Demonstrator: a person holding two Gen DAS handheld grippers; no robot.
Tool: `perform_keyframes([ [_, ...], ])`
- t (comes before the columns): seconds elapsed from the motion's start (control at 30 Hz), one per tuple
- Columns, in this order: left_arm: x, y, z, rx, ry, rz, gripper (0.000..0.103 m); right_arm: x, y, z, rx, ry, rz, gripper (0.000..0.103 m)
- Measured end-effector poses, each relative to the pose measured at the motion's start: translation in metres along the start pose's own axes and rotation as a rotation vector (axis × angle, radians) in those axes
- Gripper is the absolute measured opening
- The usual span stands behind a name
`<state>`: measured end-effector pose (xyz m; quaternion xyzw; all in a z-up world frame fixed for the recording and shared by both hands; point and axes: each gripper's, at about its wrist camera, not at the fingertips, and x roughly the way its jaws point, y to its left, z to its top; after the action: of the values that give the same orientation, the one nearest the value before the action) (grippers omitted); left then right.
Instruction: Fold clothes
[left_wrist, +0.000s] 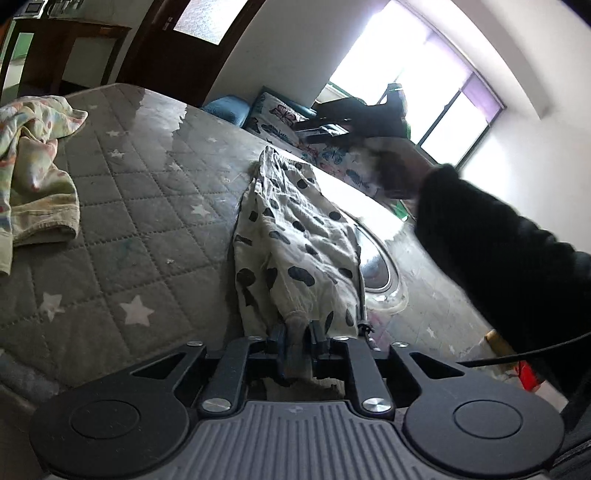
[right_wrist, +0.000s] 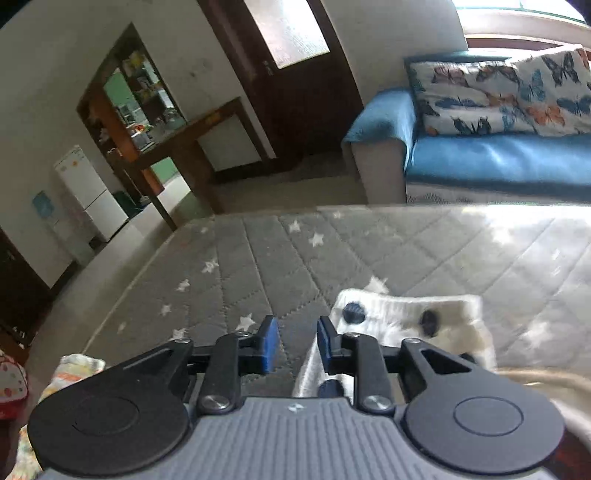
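A white garment with dark spots (left_wrist: 295, 236) lies stretched along the grey quilted mattress (left_wrist: 147, 221), folded into a long narrow shape. My left gripper (left_wrist: 297, 341) is shut on its near end, with a bunch of fabric pinched between the blue pads. In the right wrist view the far end of the same garment (right_wrist: 391, 314) lies just right of my right gripper (right_wrist: 297, 345). That gripper stands open above the mattress (right_wrist: 258, 266) with nothing between its pads. A black sleeve (left_wrist: 498, 240) reaches in from the right in the left wrist view.
A crumpled pastel garment (left_wrist: 37, 166) lies on the mattress at the far left. Another pastel cloth (right_wrist: 74, 365) shows at the lower left. Beyond the mattress stands a blue sofa (right_wrist: 498, 155) with butterfly cushions (right_wrist: 498, 92), and a dark wooden table (right_wrist: 207, 125) by the door.
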<state>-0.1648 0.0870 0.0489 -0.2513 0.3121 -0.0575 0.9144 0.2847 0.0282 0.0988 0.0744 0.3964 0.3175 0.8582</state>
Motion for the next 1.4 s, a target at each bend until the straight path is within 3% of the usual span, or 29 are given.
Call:
perform_keyframes([
  [0.07, -0.004, 0.001, 0.000, 0.008, -0.004, 0.018, 0.020, -0.025, -0.001, 0.002, -0.049, 0.012, -0.004, 0.034],
  [0.2, -0.017, 0.004, 0.002, 0.019, -0.031, 0.056, 0.027, -0.074, 0.000, -0.006, -0.197, 0.033, -0.058, 0.034],
  [0.3, -0.025, 0.001, 0.010, 0.045, -0.062, 0.069, 0.027, -0.104, 0.000, -0.022, -0.296, 0.063, -0.103, 0.036],
  [0.43, -0.018, -0.024, 0.031, 0.143, -0.112, 0.027, 0.027, -0.124, -0.001, -0.060, -0.392, 0.143, -0.113, 0.036],
  [0.53, 0.007, -0.046, 0.049, 0.204, -0.108, -0.049, 0.029, -0.124, -0.003, -0.098, -0.394, 0.197, -0.074, 0.036],
  [0.67, 0.055, -0.069, 0.057, 0.279, -0.004, -0.041, 0.029, -0.116, -0.003, -0.139, -0.391, 0.238, -0.032, 0.035],
  [0.8, 0.088, -0.066, 0.049, 0.297, 0.135, 0.057, 0.029, -0.112, -0.005, -0.164, -0.429, 0.250, -0.046, 0.035],
  [0.93, 0.094, -0.037, 0.040, 0.234, 0.199, 0.102, 0.029, -0.121, -0.008, -0.173, -0.505, 0.228, -0.073, 0.035],
  [1.03, 0.085, -0.021, 0.036, 0.194, 0.190, 0.069, 0.029, -0.123, -0.006, -0.174, -0.539, 0.232, -0.094, 0.035],
  [1.27, 0.075, -0.035, 0.047, 0.228, 0.139, 0.045, 0.032, -0.120, 0.003, -0.157, -0.506, 0.176, -0.090, 0.036],
  [1.4, 0.088, -0.039, 0.045, 0.259, 0.149, 0.074, 0.033, -0.105, 0.009, -0.150, -0.472, 0.165, -0.070, 0.037],
])
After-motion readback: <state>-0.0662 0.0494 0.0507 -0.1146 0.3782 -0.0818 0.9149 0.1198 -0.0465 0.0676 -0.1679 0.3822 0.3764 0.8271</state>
